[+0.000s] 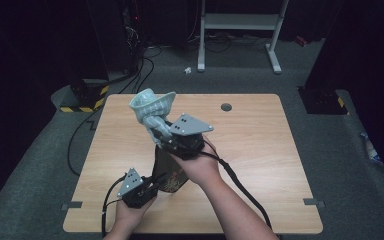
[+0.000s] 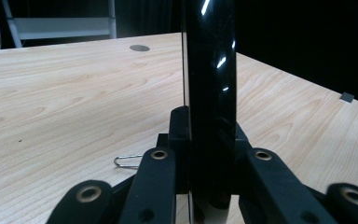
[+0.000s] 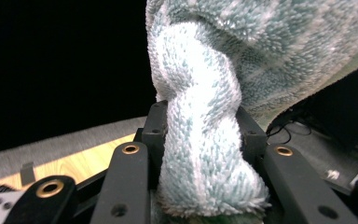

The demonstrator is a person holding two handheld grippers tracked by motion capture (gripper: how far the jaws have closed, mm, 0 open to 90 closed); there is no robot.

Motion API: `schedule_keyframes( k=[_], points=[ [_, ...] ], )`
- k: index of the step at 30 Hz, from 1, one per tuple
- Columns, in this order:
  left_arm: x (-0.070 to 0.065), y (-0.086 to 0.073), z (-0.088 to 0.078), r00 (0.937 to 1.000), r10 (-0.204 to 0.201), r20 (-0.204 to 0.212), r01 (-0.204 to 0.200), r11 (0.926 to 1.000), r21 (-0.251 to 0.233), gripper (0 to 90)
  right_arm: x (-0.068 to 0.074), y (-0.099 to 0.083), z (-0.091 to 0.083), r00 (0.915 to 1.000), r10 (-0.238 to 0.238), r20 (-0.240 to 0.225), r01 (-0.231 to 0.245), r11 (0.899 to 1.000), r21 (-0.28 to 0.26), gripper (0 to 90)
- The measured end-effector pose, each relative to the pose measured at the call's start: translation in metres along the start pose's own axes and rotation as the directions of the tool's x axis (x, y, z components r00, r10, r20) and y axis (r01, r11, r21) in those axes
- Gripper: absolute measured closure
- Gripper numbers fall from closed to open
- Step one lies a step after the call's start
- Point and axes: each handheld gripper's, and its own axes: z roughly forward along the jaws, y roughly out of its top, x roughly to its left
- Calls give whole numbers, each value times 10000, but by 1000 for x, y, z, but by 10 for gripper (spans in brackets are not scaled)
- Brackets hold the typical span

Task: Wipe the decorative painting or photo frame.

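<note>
Nearest to us in the high view, our left claw (image 1: 152, 186) sits low over the front of the tabletop (image 1: 260, 150), clenched on the lower edge of a dark bag (image 1: 170, 175) with red and gold print that stands upright just behind it. In the left gripper view the same bag (image 2: 209, 93) shows as a glossy black slab rising straight up between the jaws, which press on it from both sides. A small wire clip (image 2: 128, 161) lies flat on the wood just to the left of the jaws, and a round grommet (image 2: 140, 47) sits far back in the board.

A little farther in, our right hand (image 1: 200, 162) holds the right claw (image 1: 162, 140) above the top of the bag, its grey plate turned up toward the camera. That claw is clenched on a pale blue-green towel (image 1: 152, 112), twisted into a rope where the jaws pinch it and flaring out into a loose cup higher up. The towel is lifted clear of the tabletop, above and behind the bag. In the right gripper view the fluffy towel (image 3: 205, 140) bulges between the two jaws, squeezed tight, and spreads wide toward the top right.

Beyond the far edge, a white metal frame (image 1: 240, 30) stands on the grey floor (image 1: 330, 150), with cables (image 1: 140, 65) trailing to its left
</note>
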Motion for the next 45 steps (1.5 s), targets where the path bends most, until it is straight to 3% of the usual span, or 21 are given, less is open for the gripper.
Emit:
schedule_keyframes(
  k=[3, 8, 13, 16, 23, 35, 40, 45],
  points=[
    [0, 0, 0, 10000, -50, -10, 50, 10000, -12, 793, -16, -5, -2, 9986, 512, 153, -512, 9987, -10, 646],
    [0, 0, 0, 10000, -72, -12, 72, 10000, 12, 792, -28, -12, -6, 9965, 718, 425, -719, 9974, -4, 645],
    [0, -2, 3, 9998, -173, 55, 171, 9995, 264, 783, -51, -29, -14, 9870, 1206, 1060, -1250, 9915, 361, 647],
    [0, -2, 3, 9999, -158, 6, 157, 9996, 240, 782, -60, -38, -17, 9814, 1168, 1522, -1285, 9893, 693, 647],
    [0, -1, 5, 9992, -389, 114, 385, 9988, 289, 782, -76, -55, -23, 9733, 1384, 1832, -1588, 9820, 1019, 647],
    [0, -3, 5, 9999, -140, -54, 142, 9995, 277, 788, -91, -98, -26, 9566, 2008, 2109, -2354, 9596, 1542, 648],
    [0, -3, 5, 9997, -258, -55, 260, 9993, 274, 789, -90, -119, -24, 9591, 1945, 2054, -2387, 9462, 2184, 647],
    [0, -3, 5, 9997, -219, -87, 222, 9994, 256, 789, -78, -154, -21, 9679, 1570, 1965, -2118, 9299, 3006, 648]
  ],
)
